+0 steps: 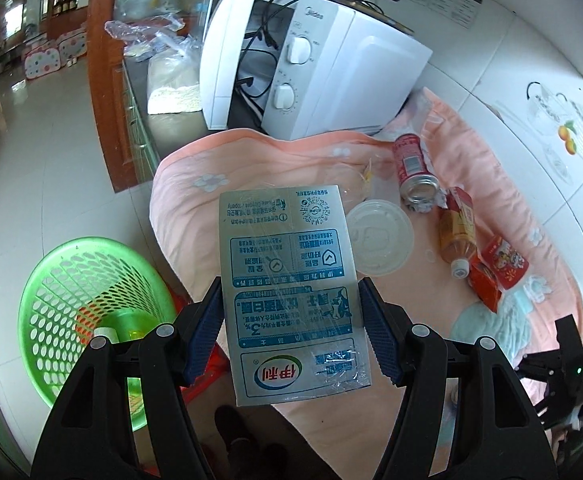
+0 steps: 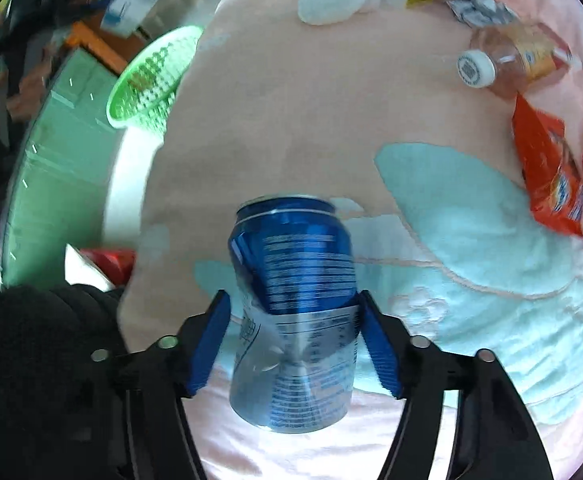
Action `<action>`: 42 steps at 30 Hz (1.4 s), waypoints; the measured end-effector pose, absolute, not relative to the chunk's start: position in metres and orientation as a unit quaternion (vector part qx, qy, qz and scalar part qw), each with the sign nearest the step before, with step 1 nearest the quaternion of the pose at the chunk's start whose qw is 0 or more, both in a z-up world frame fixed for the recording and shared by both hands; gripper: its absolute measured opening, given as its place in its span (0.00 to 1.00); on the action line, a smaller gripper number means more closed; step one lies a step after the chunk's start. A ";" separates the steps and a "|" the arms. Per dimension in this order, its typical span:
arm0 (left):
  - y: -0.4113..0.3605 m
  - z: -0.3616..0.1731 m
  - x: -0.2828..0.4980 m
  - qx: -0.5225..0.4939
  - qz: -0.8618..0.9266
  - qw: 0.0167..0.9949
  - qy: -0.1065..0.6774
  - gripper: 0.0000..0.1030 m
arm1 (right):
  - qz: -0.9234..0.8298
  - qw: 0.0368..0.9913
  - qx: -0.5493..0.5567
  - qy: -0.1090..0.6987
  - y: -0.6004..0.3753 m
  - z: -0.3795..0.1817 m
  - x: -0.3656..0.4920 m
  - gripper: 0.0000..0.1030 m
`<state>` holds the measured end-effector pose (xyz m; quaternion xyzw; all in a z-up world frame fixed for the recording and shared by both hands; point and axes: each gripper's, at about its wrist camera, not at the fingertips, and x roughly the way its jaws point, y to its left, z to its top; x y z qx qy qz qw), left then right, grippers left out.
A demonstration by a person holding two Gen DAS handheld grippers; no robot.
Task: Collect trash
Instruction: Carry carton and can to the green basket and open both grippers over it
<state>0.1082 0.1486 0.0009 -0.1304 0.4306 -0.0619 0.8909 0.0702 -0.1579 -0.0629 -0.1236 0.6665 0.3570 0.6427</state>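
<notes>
A silver milk carton (image 1: 291, 292) is clamped between the left tongs (image 1: 291, 336), with the green basket (image 1: 91, 312) down to their left. A dented blue can (image 2: 293, 312) is gripped by the right tongs (image 2: 293, 344) above the pink blanket (image 2: 283, 120).

The right hand-held gripper (image 2: 293, 336) clamps a dented blue can (image 2: 293, 304) above the pink blanket (image 2: 291, 120).

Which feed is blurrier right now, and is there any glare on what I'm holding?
Right wrist view: motion-smeared, white glare on the dented blue aluminium can. Left wrist view: sharp, faint sheen on the flattened silver milk carton, fisheye bending the green plastic basket.
</notes>
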 end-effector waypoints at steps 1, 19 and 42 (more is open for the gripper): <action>0.150 0.000 0.108 -0.132 -0.061 0.891 0.431 0.63 | 0.356 0.640 -0.112 0.672 -0.159 -0.066 0.072 0.56; 0.193 -0.004 0.087 -0.143 -0.015 0.893 0.426 0.63 | 0.360 0.671 -0.077 0.643 -0.139 -0.043 0.073 0.45; 0.340 -0.125 0.086 -0.205 0.141 0.815 0.523 0.65 | 0.462 0.687 -0.123 0.547 0.145 -0.040 0.147 0.45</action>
